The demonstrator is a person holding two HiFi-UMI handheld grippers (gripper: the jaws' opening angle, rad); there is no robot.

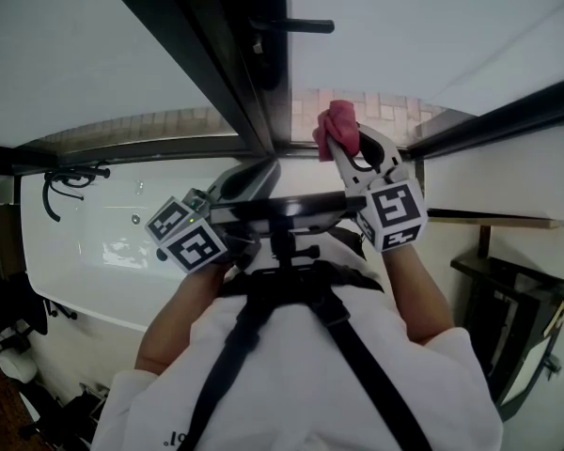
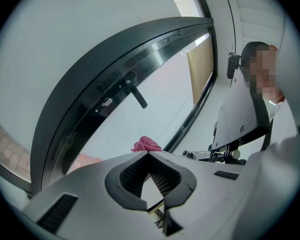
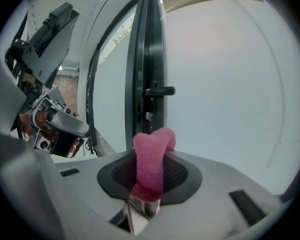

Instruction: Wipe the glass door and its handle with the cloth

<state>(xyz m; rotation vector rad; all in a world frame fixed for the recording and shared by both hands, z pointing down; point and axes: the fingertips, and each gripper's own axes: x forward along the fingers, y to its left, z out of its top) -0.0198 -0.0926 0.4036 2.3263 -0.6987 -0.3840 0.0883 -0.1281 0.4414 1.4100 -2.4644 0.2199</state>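
Cloth (image 3: 151, 159): pink, bunched into a narrow roll and standing upright between the jaws of the right gripper (image 3: 151, 151). The jaws are clenched on it, and a rounded lobe pokes out past the tips. It is held up in front of the person's chest, just ahead of a white shirt (image 1: 291, 374) crossed by black harness straps (image 1: 235, 346).

Left gripper (image 2: 149, 154): beside the right one, a little lower and nearer the body. Its jaws are pressed together tip to tip with nothing between them. From its side the cloth shows as a small pink tuft just past the tips.

Next out is the glass door (image 3: 225, 84), a pale pane in a dark frame (image 1: 235, 73). The cloth is close to the lower part of the pane, to the right of the frame. I cannot tell whether it touches the glass.

Farther up the frame is the handle (image 1: 296, 25), a black lever sticking out sideways. It is well apart from the cloth and both grippers.

Farthest off, brick paving (image 1: 169, 125) shows beyond the door.
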